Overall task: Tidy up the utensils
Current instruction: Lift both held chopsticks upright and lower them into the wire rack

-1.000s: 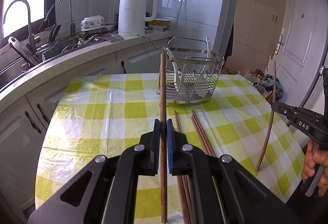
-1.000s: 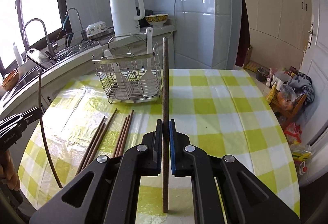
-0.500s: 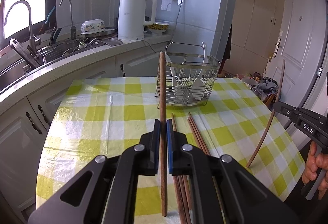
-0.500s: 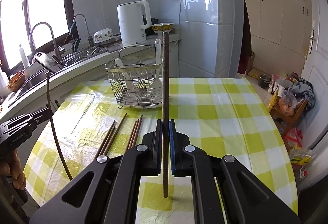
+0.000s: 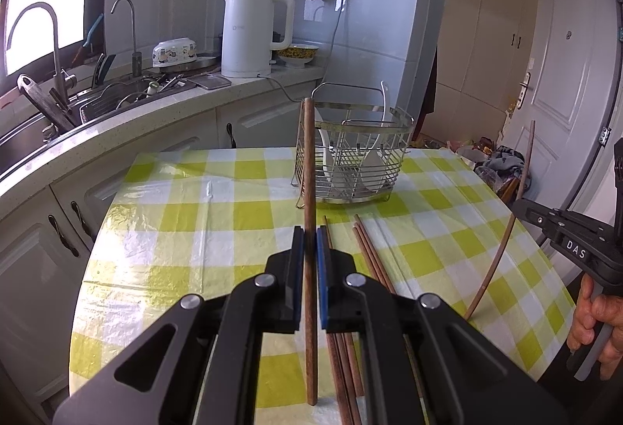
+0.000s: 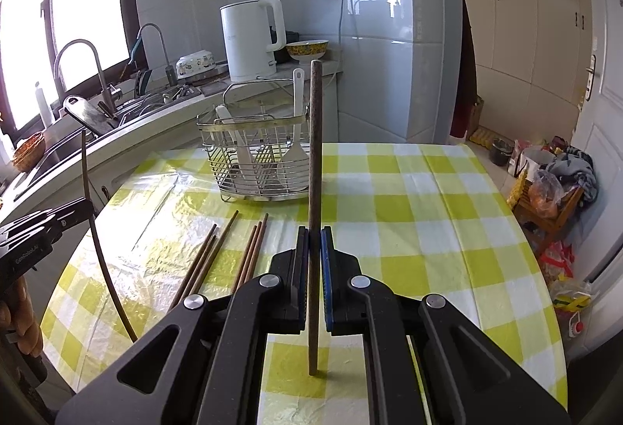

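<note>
- While both grippers carry a chopstick clear of the table, the view has shifted over the last second: the wire utensil basket (image 5: 352, 156) sits lower and farther off in both wrist views, so both tools appear to have been raised and tipped back.
- Left gripper (image 5: 310, 269): pads clenched on a brown chopstick (image 5: 309, 191), held upright, its lower end hanging above the near edge of the checked tablecloth (image 5: 194, 230).
- Right gripper (image 6: 314, 269): pads likewise clamped on a grey-brown chopstick (image 6: 315, 152), upright, tip off the cloth.
- Remaining loose chopsticks (image 6: 229, 257) lie in two small groups on the cloth between the basket and the near edge; count uncertain, roughly five or six, as the left gripper body hides their near ends.
- Basket stands toward the far edge of the table and already holds white spoons (image 6: 296, 148) and a spatula-like piece.
- Judgement: pick-up is done for this pair; next is the carry to the basket and a vertical drop-in. Risk: a long stick catching on the rim or handle.
</note>
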Motion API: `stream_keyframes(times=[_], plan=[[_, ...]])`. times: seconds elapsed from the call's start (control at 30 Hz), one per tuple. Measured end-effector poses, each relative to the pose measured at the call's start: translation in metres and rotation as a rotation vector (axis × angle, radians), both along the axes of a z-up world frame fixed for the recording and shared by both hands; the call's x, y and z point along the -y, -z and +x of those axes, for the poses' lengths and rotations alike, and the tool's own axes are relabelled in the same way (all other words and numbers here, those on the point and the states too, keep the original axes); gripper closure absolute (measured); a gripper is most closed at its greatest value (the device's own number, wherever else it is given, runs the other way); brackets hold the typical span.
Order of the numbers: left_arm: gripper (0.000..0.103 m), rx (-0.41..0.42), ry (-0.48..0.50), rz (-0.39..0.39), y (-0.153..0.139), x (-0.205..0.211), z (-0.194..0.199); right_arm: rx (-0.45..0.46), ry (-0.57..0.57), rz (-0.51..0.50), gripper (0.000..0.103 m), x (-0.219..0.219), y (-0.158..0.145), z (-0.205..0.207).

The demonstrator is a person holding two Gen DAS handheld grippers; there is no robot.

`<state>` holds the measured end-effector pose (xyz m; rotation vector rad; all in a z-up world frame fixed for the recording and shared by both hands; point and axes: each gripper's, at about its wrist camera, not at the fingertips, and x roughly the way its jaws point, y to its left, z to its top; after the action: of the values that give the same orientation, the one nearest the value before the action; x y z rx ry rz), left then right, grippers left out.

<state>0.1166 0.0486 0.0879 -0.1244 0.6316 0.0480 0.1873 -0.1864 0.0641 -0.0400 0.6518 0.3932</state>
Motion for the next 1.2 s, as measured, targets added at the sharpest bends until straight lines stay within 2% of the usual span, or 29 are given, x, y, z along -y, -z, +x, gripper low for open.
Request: stream_keyframes(times=[0.27, 0.5, 0.8, 1.2], plan=[[0.097, 0.016, 0.010, -0.011, -0.010, -0.004, 0.008, 0.008, 0.001, 0.022, 0.096, -0.001, -0.009, 0.004], [0.097, 0.031, 0.046, -0.037, -0.030, -0.007, 0.035, 0.030, -0.008, 0.028, 0.096, -0.014, -0.030, 0.023], [0.097, 0.079, 0.110, -0.051, -0.089, -0.009, 0.074, 0.093, -0.025, 0.053, 0.096, -0.033, -0.085, 0.056], [0.097, 0.183, 0.106, -0.033, -0.167, -0.012, 0.139, 0.193, -0.016, 0.071, 0.096, -0.061, -0.154, 0.118]])
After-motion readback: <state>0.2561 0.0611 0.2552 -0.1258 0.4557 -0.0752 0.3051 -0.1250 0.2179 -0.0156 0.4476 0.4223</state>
